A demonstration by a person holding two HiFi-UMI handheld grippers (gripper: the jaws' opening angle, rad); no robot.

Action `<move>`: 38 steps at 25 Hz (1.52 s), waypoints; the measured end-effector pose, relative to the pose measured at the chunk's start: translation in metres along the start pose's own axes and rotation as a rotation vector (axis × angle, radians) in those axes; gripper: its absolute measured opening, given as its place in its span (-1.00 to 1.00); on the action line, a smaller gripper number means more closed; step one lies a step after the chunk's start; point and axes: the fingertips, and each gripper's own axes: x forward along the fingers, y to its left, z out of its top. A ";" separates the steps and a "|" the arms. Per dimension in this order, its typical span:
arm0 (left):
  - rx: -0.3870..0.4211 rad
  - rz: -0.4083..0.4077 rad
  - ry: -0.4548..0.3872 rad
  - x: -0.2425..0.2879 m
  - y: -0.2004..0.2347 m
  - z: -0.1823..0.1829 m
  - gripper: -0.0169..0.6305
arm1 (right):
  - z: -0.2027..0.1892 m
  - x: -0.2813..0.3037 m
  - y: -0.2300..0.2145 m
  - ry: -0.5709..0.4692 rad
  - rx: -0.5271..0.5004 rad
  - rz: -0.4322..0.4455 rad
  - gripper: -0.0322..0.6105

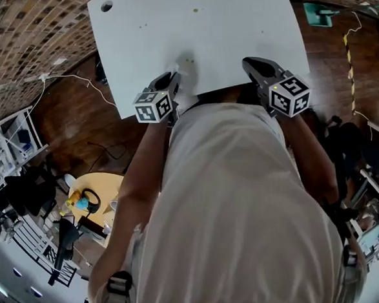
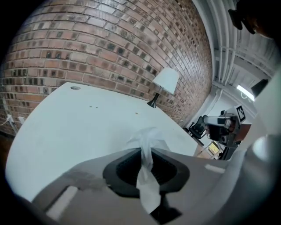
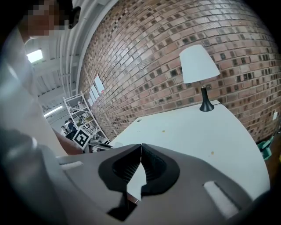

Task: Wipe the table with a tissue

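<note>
The thin, crumpled white tissue (image 2: 148, 184) is pinched in the left gripper (image 2: 147, 151). Its long axis runs along the jaws, and a ruffled end pokes past the tips toward the far edge of the white table (image 1: 220, 35). That gripper slants down over the table's near edge, left of the middle. The right gripper (image 3: 141, 147), jaws pressed together on nothing, slants down over the near edge closer to the right corner.

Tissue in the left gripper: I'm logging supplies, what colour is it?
The tissue is white, clearest in the left gripper view.
</note>
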 end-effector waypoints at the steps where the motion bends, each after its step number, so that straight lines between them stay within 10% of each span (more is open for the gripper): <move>1: -0.003 0.018 0.010 0.006 0.003 0.002 -0.78 | 0.002 -0.003 -0.004 -0.002 -0.001 0.001 -0.88; 17: -0.017 0.329 0.094 0.053 0.029 0.029 -0.79 | 0.016 -0.047 -0.075 -0.006 0.054 -0.018 -0.88; 28: 0.175 0.381 0.152 0.071 0.029 0.011 -0.80 | 0.023 -0.064 -0.099 -0.035 0.115 -0.038 -0.88; 38: 0.143 0.339 0.146 0.077 0.004 0.000 -0.81 | 0.027 -0.060 -0.102 -0.027 0.104 -0.012 -0.88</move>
